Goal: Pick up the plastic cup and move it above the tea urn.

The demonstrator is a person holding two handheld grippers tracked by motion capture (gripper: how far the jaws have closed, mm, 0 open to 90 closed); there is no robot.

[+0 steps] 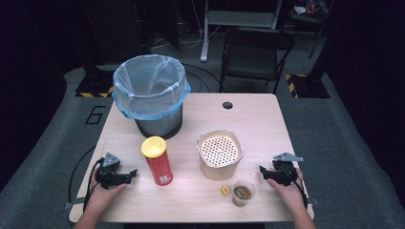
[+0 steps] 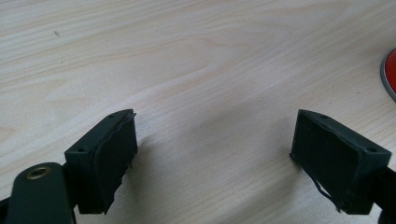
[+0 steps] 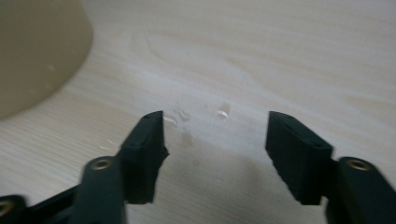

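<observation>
You are at the start, both tools resting on the light wooden worktop (image 1: 258, 119) near its near edge, nothing held. Your left tool (image 1: 131, 173) is spread, aimed at the red cylindrical snack can with a yellow lid (image 1: 157, 160) just beside it. Your right tool (image 1: 261, 169), also spread, faces the clear plastic cup (image 1: 243, 192). Next, I judge, close on the can squarely.

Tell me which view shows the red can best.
The high view: the red can stands upright, whole, with its yellow lid, near the left gripper. The left gripper view catches just its red edge at the right border. The right gripper view faces table.
</observation>
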